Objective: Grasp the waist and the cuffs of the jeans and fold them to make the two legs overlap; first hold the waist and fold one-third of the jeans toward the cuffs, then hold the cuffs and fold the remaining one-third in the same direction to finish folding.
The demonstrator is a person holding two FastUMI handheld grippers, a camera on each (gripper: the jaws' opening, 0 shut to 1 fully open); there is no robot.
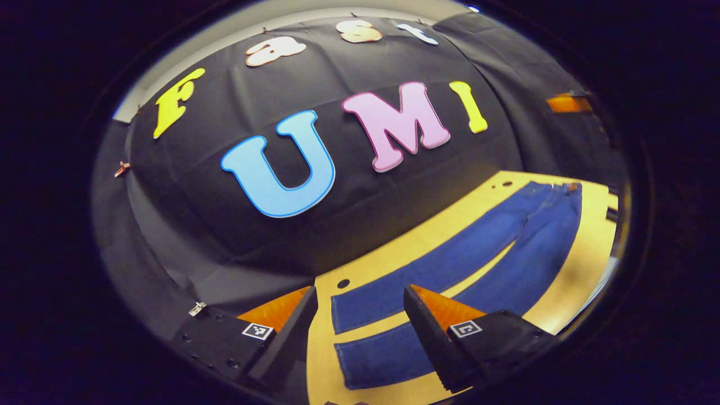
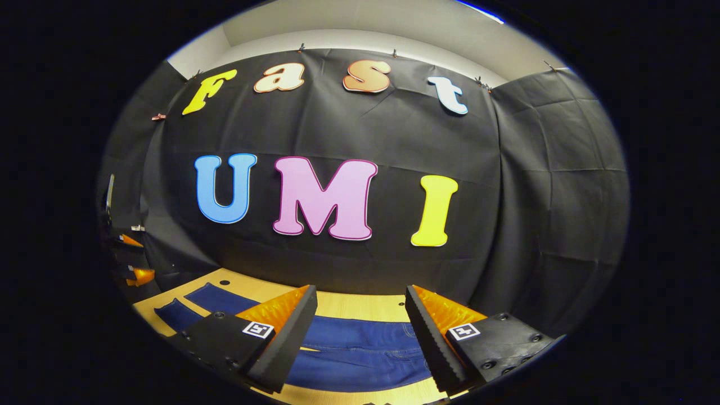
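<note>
Jeans (image 1: 450, 264) lie flat on the table (image 1: 585, 253), legs apart; left gripper (image 1: 360, 315) and right gripper (image 2: 360, 320), fingers spread and empty, apparently hover above cuffs and waist, ready to grasp.

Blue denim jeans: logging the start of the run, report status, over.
Left gripper open above the cuffs. Right gripper open over the waist. Blue denim jeans flat, unfolded on the yellow wooden table. Nothing in the way.

The right gripper (image 2: 360, 315) hung with fingers (image 2: 292, 332) spread apart above the jeans (image 2: 360, 349), which lay flat on the counter (image 2: 354, 306) between and beyond them.
</note>
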